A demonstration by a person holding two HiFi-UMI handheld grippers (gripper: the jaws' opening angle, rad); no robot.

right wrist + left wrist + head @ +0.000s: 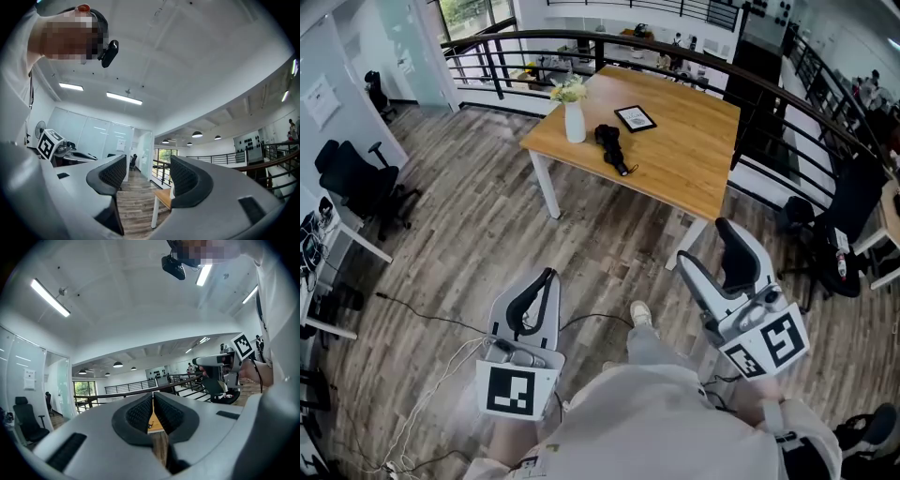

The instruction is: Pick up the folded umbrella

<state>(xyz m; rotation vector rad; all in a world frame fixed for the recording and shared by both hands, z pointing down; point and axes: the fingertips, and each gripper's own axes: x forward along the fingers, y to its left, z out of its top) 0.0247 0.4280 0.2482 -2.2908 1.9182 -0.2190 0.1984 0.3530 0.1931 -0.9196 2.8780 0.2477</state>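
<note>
The folded black umbrella (613, 148) lies on a wooden table (684, 159) far ahead of both grippers, beside a white vase (574, 120). My left gripper (547, 275) is low at the left over the wood floor, its jaws shut with nothing between them. In the left gripper view its pads (140, 411) almost touch, and a sliver of the table shows through the slit. My right gripper (705, 246) is held at the right, open and empty. The right gripper view shows the wide gap (147, 176) and a table corner (164, 197) beyond it.
A framed picture (635, 118) lies on the table past the umbrella. A black railing (609, 39) curves behind the table. Office chairs stand at the left (352, 178) and right (844, 220). Cables (441, 323) trail over the floor by my feet.
</note>
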